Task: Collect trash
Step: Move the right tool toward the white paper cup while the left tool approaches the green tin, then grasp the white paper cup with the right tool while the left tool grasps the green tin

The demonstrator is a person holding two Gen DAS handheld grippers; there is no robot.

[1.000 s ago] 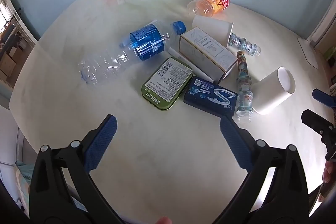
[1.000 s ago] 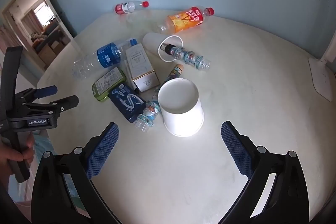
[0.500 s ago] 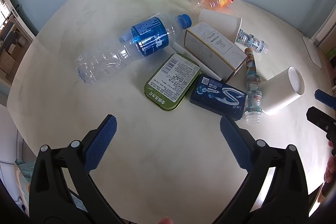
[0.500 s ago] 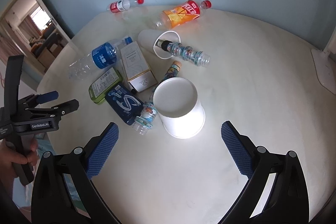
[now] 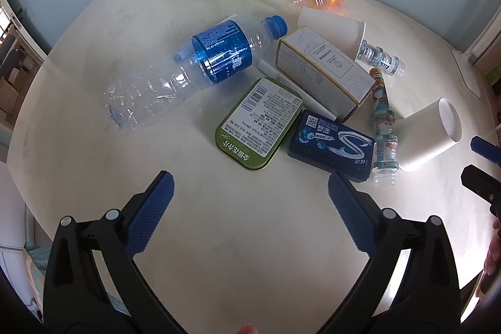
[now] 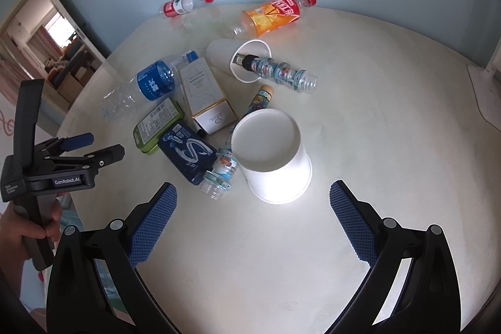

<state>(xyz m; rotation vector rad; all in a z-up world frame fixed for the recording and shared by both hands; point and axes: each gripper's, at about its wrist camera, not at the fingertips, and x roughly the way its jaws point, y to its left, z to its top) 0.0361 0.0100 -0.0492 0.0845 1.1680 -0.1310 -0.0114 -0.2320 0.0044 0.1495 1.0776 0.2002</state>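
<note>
Trash lies in a cluster on a round cream table. In the left wrist view I see a clear blue-labelled bottle, a green tin, a dark blue gum box, a white carton, a white paper cup on its side and a slim patterned bottle. My left gripper is open and empty, just short of the tin. My right gripper is open and empty, just short of the paper cup. The left gripper also shows at the left of the right wrist view.
An orange soda bottle and a red-labelled water bottle lie at the table's far edge by the blue wall. A second paper cup holds another patterned bottle. A white object sits at the right edge.
Both grippers have moved forward toward the cluster, so the items look larger and nearer. Both stay open and empty. No item has moved.
</note>
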